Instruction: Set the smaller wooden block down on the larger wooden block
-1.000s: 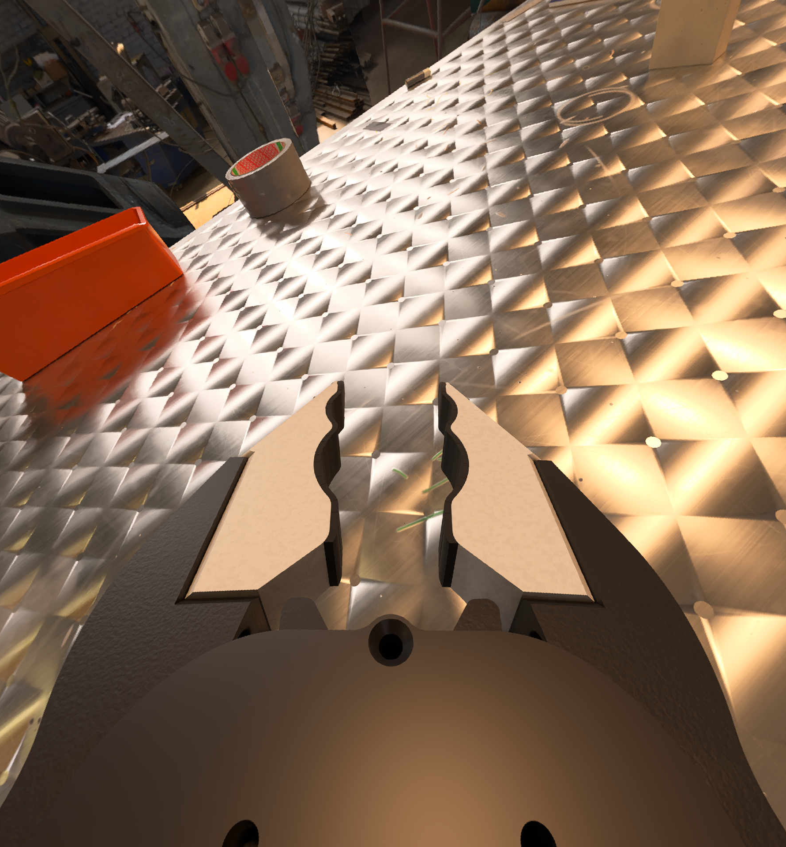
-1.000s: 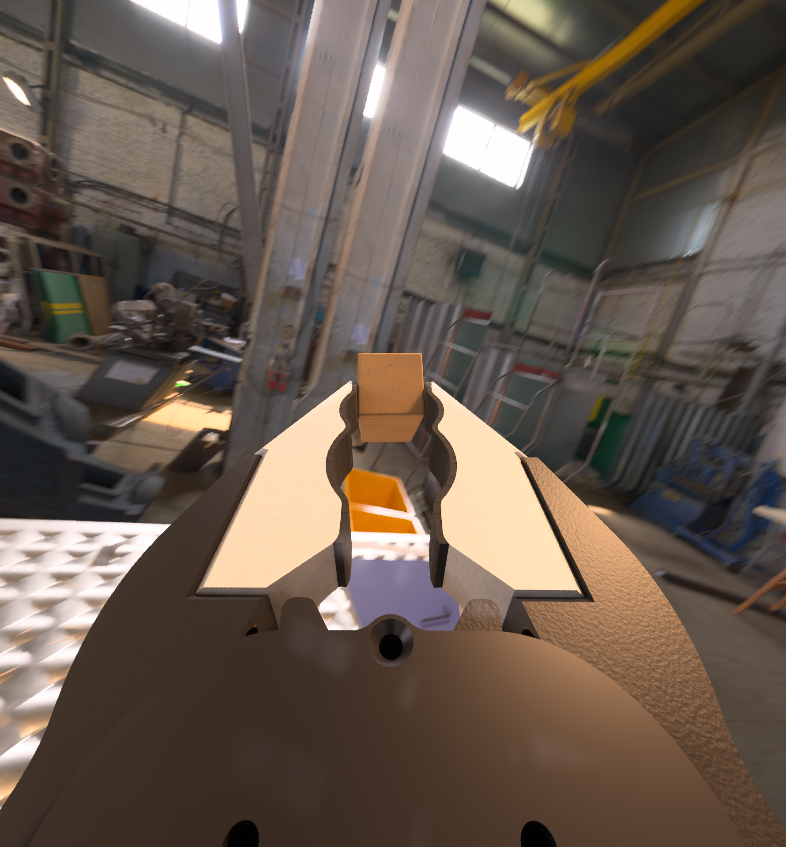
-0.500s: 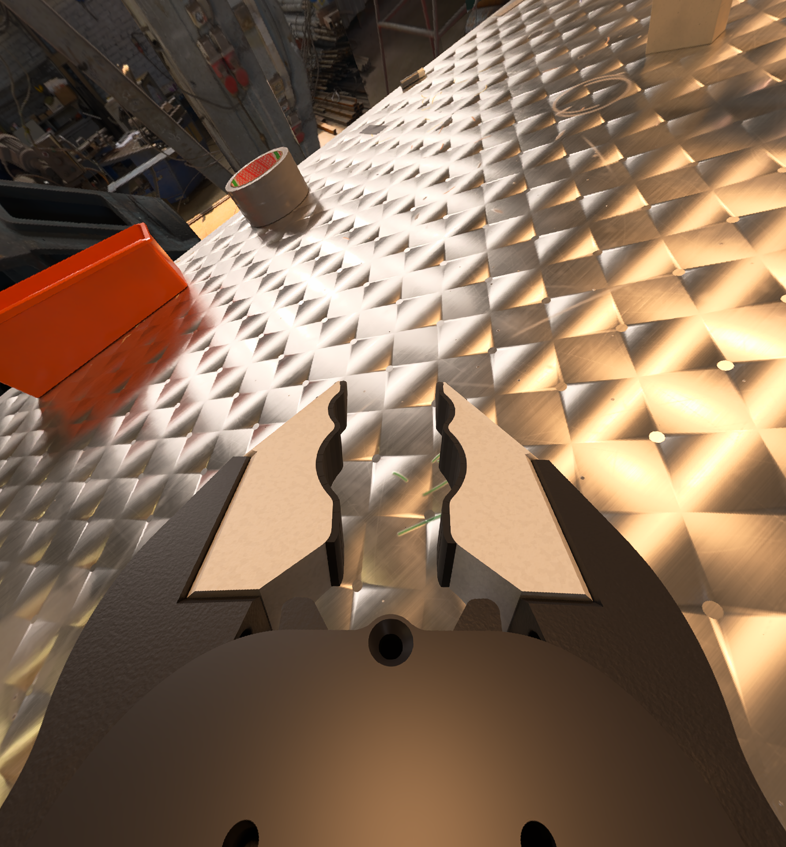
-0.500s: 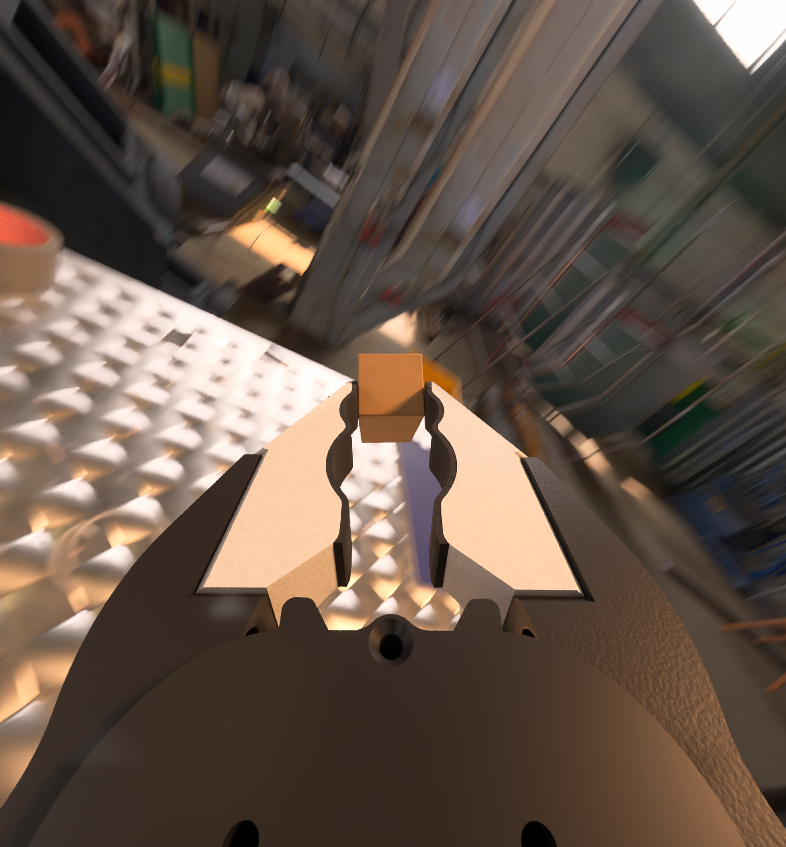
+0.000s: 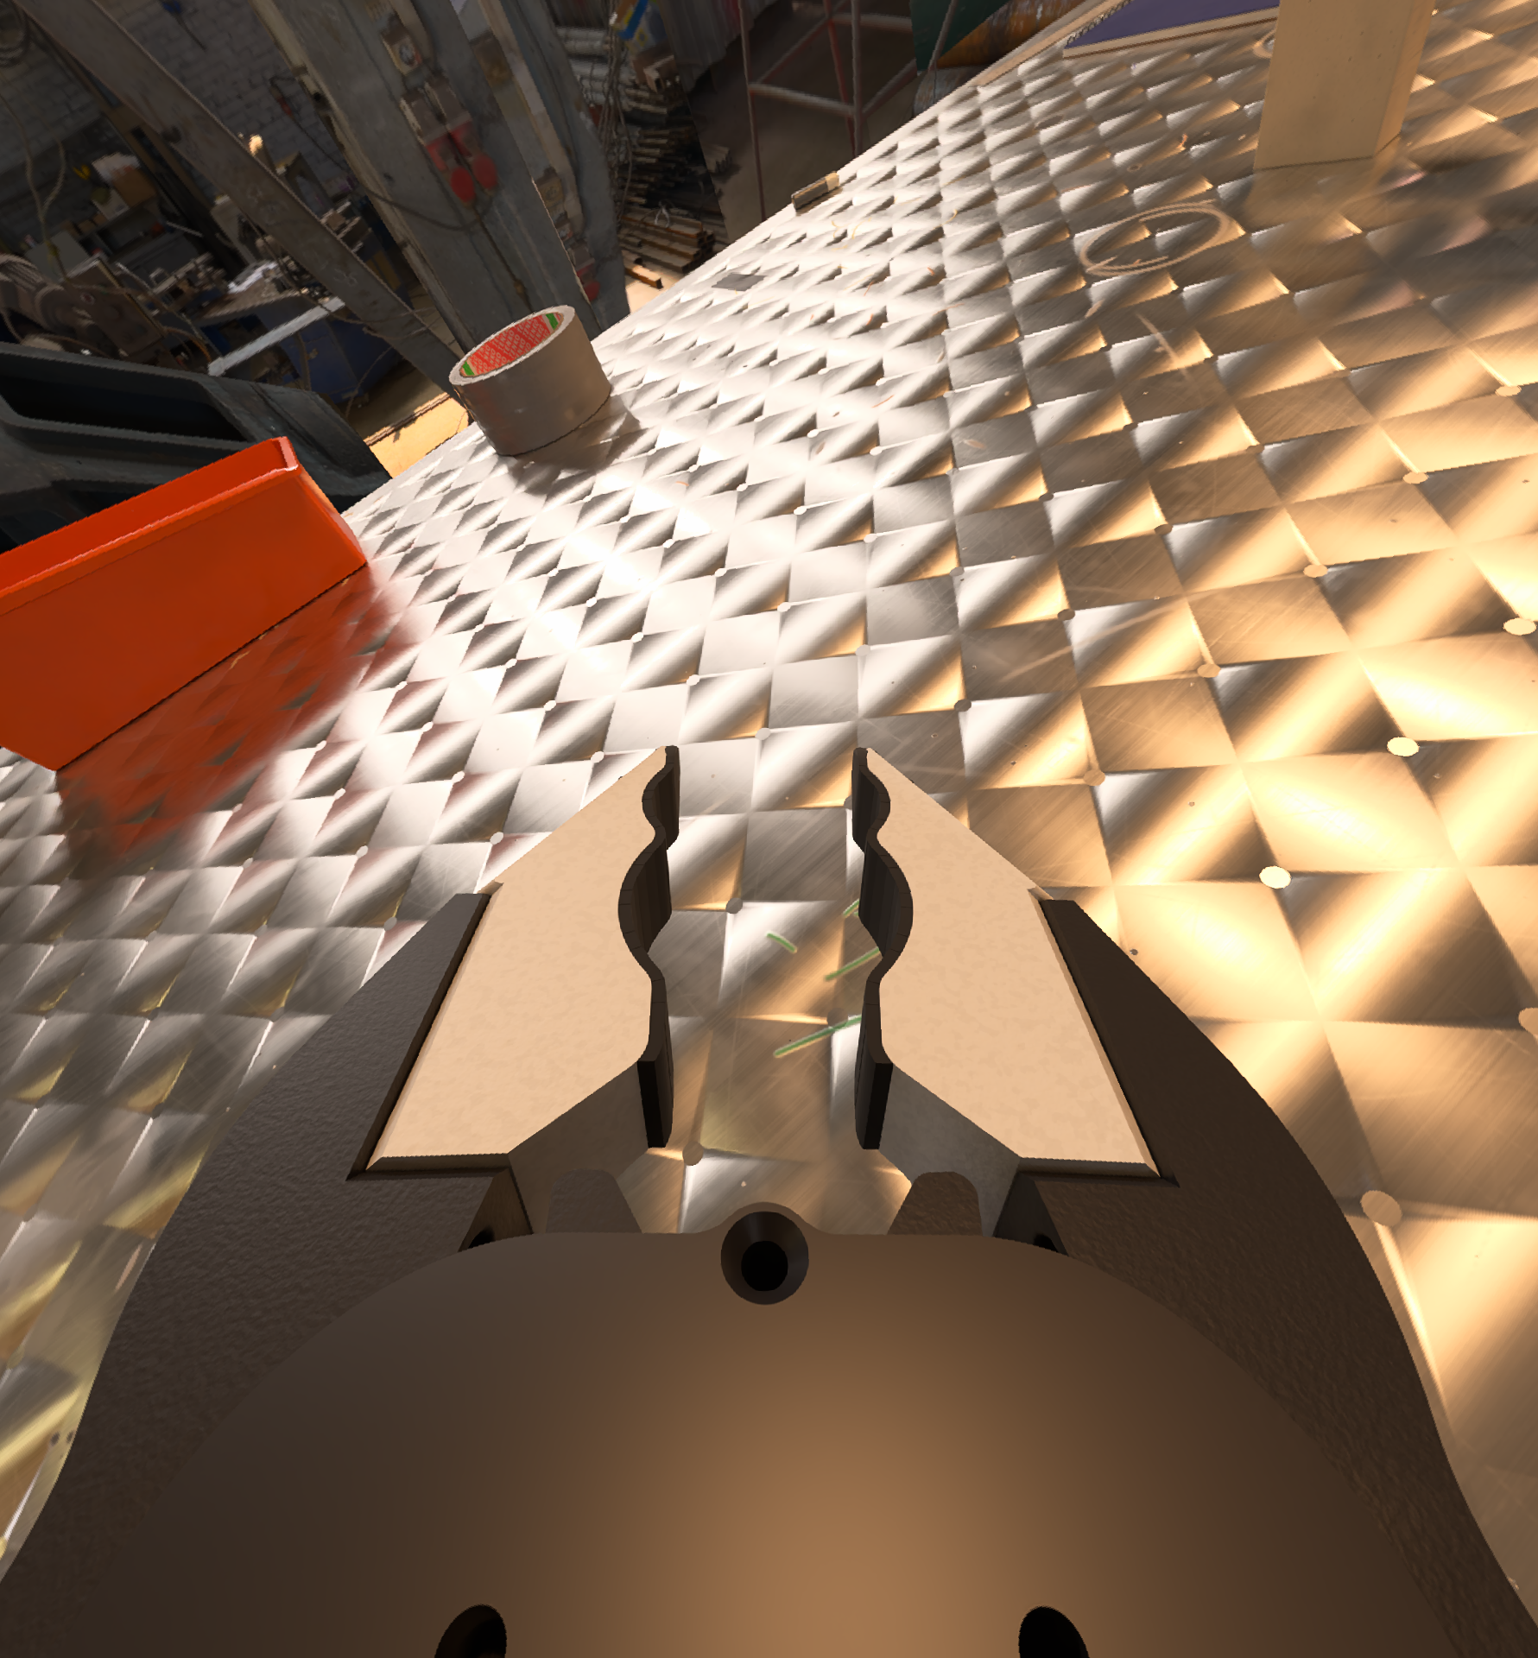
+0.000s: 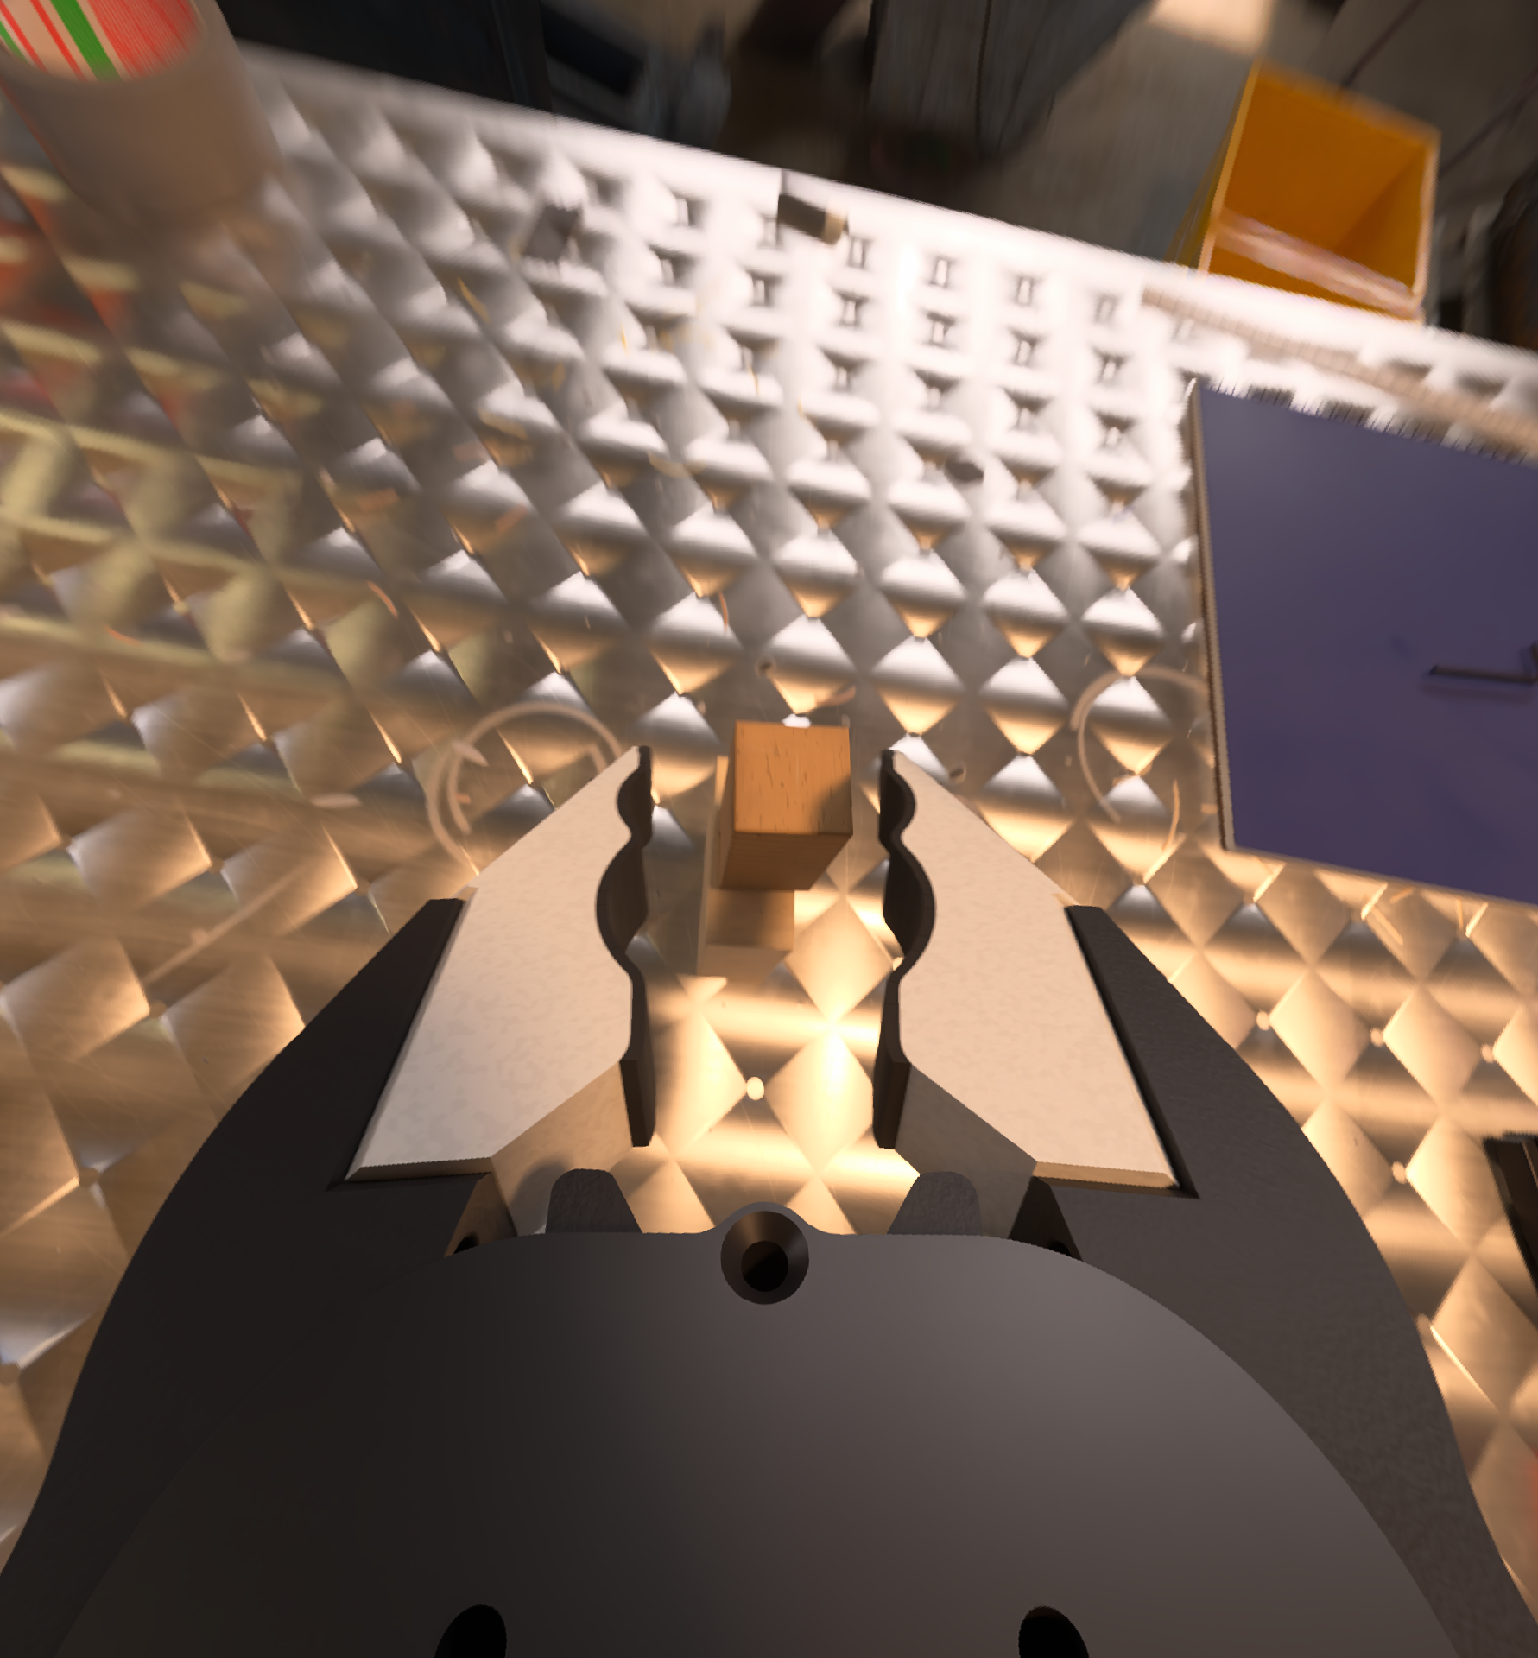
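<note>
The smaller wooden block (image 6: 787,798) sits between my right gripper's fingertips with a gap on each side, touching neither. Its reflection lies directly under it on the metal table (image 6: 837,502); I cannot tell whether it rests on the table or is just above it. My right gripper (image 6: 765,758) is open and points down at the table. The larger wooden block (image 5: 1339,81), pale and tall, stands at the far right in the left wrist view and is hidden from the right wrist view. My left gripper (image 5: 765,763) is open and empty, low over the table.
A tape roll (image 5: 527,381) stands near the far table edge and also shows blurred in the right wrist view (image 6: 110,99). An orange bin (image 5: 137,592) lies at the left. A purple mat (image 6: 1393,664) carries a hex key (image 6: 1487,668). A yellow box (image 6: 1312,179) is beyond the table edge.
My right gripper swung down from facing the hall to facing the table and opened, letting go of the smaller block. The left gripper barely moved.
</note>
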`<state>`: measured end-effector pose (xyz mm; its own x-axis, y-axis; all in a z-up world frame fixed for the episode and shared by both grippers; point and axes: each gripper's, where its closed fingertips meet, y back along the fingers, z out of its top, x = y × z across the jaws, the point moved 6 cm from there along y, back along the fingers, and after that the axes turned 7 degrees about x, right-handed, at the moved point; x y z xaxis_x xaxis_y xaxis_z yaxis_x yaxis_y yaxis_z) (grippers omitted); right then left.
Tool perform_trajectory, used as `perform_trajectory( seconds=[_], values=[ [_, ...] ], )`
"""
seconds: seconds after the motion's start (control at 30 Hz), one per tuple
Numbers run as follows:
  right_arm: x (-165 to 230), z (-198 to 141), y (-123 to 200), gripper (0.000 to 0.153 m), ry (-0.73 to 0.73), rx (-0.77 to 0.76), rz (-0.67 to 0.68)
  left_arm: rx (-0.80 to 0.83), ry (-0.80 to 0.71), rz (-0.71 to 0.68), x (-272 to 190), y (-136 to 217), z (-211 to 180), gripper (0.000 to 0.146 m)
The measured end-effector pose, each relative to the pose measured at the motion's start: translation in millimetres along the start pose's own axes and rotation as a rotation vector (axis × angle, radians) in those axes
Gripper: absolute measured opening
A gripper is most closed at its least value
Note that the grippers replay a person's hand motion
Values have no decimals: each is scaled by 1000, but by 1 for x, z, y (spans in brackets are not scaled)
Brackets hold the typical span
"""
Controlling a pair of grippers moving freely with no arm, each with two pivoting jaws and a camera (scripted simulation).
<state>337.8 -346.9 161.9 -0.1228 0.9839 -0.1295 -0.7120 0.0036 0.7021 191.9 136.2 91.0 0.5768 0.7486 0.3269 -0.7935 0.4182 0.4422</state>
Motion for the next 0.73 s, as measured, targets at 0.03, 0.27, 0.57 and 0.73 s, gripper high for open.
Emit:
perform_trajectory(
  seconds=[0.03,0.27,0.57,0.73],
  values=[
    [1,3,7,58,-3,-64,2,-2,1,0,0,0,0,38],
    [23,3,91,79,-68,-467,78,-55,22,-19,0,4,5,41],
    [78,-109,143,85,-48,-630,154,-159,47,84,18,19,12,44],
    [93,-157,103,94,23,-375,132,-152,150,114,43,30,8,56]
  ],
)
